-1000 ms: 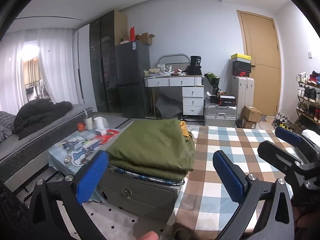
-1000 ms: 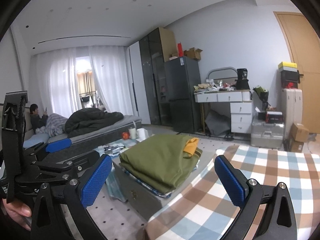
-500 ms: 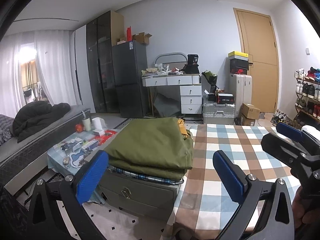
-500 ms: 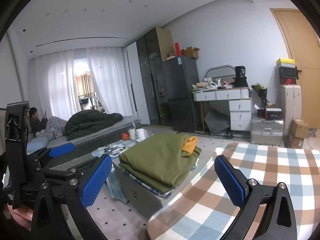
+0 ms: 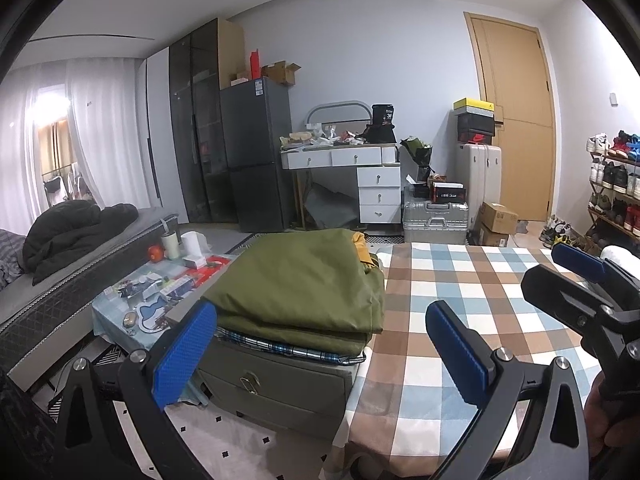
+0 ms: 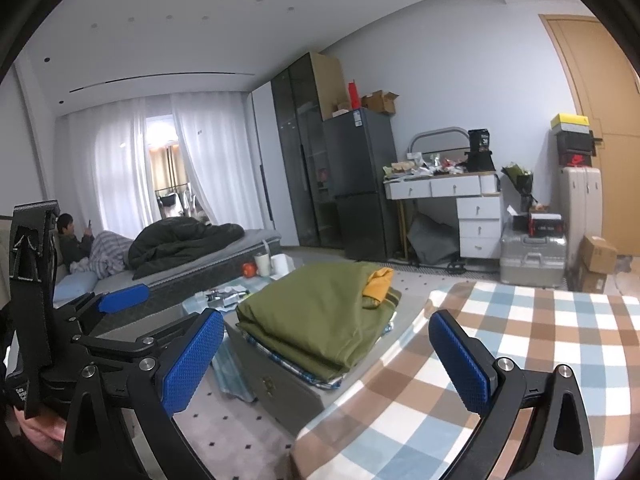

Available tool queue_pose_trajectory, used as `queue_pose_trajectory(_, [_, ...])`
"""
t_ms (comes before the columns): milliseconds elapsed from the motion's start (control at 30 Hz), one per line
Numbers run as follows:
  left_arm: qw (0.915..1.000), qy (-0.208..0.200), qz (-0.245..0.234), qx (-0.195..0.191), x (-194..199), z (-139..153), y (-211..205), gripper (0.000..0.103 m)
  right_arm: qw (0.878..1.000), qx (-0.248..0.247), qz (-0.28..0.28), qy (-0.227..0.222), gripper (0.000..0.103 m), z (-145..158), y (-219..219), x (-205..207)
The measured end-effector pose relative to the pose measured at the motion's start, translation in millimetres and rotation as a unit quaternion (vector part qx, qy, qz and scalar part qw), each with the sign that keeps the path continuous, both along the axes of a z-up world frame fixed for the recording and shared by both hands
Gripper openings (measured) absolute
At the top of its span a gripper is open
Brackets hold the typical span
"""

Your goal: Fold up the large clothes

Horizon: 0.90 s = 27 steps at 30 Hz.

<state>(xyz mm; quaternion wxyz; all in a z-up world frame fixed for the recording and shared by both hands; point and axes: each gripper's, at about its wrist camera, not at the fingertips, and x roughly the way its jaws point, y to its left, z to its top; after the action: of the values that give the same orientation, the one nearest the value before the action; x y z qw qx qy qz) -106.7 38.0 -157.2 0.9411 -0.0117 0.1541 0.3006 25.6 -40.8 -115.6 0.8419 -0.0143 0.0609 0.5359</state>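
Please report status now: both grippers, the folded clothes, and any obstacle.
Left gripper open, empty. Right gripper open, empty. Green folded garment lies stacked on grey chest, untouched. Checked tablecloth bare; nothing in the way.

An olive-green garment (image 5: 304, 280) is seen folded into a thick, flat stack with a yellow piece (image 5: 359, 245) tucked at its far edge, lying ahead of the open jaws, untouched, towards the left finger

Both wrist views face roomward, sharing the folded olive garment (image 5: 304, 280).
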Motion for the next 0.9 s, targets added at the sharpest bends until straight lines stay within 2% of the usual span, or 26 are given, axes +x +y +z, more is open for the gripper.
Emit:
queue_pose_trajectory(433, [0.9998,0.01,-0.009,-0.012,-1,-2,4,0.102,1.0,0.007,0.009,0.003,0.103,1,1,-6])
queue_pose_trajectory(633, [0.9999,0.002,-0.011,0.003,-6,3,-4,0.102,1.0,0.014,0.007,0.012,0.103,1,-4,-5])
queue_pose_trajectory(900, [0.9999,0.001,-0.014,0.008,-5,4,-8,0.102,1.0,0.021,0.007,0.001,0.103,3,-5,-9])
